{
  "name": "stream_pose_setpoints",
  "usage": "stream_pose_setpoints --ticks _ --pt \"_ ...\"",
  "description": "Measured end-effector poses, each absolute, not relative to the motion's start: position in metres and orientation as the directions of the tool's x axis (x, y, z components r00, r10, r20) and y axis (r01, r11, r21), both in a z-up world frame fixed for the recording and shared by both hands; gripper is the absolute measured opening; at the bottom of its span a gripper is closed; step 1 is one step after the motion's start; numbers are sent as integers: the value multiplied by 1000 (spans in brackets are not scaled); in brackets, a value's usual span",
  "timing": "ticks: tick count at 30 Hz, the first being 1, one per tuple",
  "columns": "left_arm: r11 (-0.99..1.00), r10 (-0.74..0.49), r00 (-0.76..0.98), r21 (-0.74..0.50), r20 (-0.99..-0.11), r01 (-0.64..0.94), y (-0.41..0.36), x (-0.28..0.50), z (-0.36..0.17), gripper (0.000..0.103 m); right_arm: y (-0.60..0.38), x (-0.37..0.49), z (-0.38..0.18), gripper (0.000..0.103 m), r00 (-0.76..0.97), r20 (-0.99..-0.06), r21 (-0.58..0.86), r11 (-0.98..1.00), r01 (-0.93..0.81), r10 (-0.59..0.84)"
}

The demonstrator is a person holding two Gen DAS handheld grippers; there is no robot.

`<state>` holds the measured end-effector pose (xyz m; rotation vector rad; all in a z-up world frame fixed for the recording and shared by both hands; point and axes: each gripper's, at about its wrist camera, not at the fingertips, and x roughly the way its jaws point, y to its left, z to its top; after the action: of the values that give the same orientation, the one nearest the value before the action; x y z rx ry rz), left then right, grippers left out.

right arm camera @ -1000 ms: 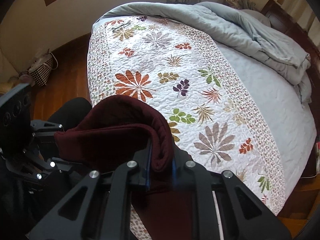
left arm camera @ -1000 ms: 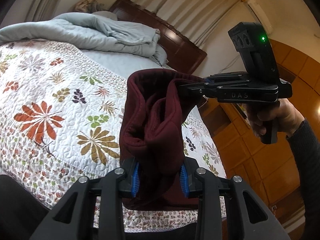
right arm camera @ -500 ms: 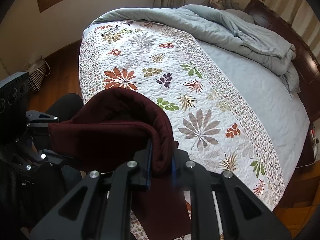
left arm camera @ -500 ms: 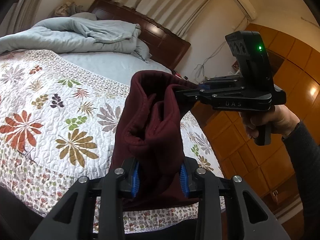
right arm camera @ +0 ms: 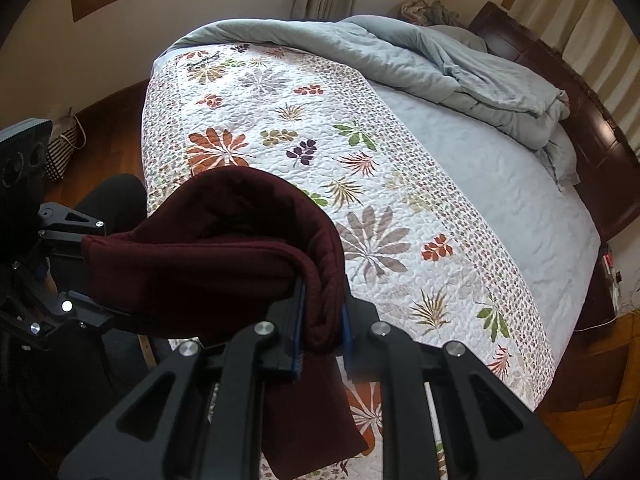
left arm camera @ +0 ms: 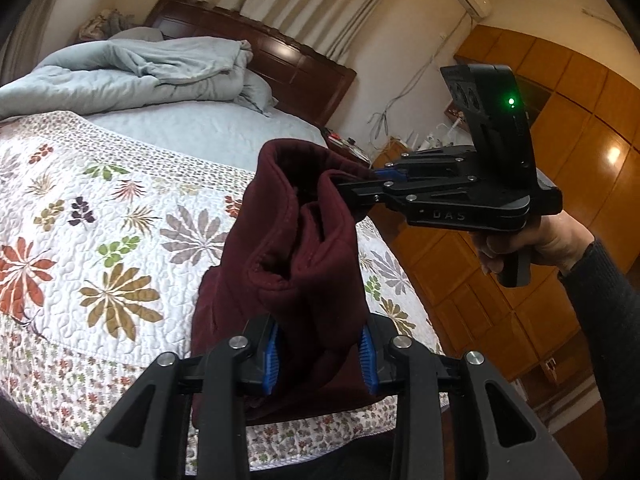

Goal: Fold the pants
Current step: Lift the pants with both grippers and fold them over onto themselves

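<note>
Left gripper [left arm camera: 319, 354]: black two-finger tool with blue ribbed pads; jaws clamped on a thick bunch of the pants, cloth filling the gap.
Right gripper [right arm camera: 322, 322]: same make; jaws narrow, pinched on a rolled edge of the pants. Seen from the left wrist view, a bare hand [left arm camera: 532, 246] grips its handle, and a green lamp glows on its upright block.
Pants [left arm camera: 292, 264]: dark maroon, held in the air between both grippers over the near edge of the bed; the free part hangs down towards the quilt.
Progress: judged early. Garment lifted and bunched, not yet spread flat; no clean fold is visible. Laying out, folding and smoothing remain.
Pants material: thick, soft, fleecy knit with stitched hems; slumps in heavy rounded rolls.
Quilt [right arm camera: 280, 128]: white, puffy stitched surface, printed leaves in rust, olive, grey and purple.
Duvet [right arm camera: 420, 60]: pale blue, crumpled in a heap towards the headboard.
Headboard [left arm camera: 288, 64]: dark glossy wood.
</note>
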<state>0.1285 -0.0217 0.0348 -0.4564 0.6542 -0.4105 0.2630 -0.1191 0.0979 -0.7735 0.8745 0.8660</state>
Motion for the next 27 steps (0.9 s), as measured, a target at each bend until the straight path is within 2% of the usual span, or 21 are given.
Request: stream_pose_setpoints --ticks 15,27 --pt "808 -558 658 -512 -506 292 -78 144 20 32 -176 264 76 14 411 -869 -255 463 -849 275" --pt "799 -592 583 -496 -556 339 -134 156 -9 32 -235 271 34 13 383 -882 -191 534 -823 275"
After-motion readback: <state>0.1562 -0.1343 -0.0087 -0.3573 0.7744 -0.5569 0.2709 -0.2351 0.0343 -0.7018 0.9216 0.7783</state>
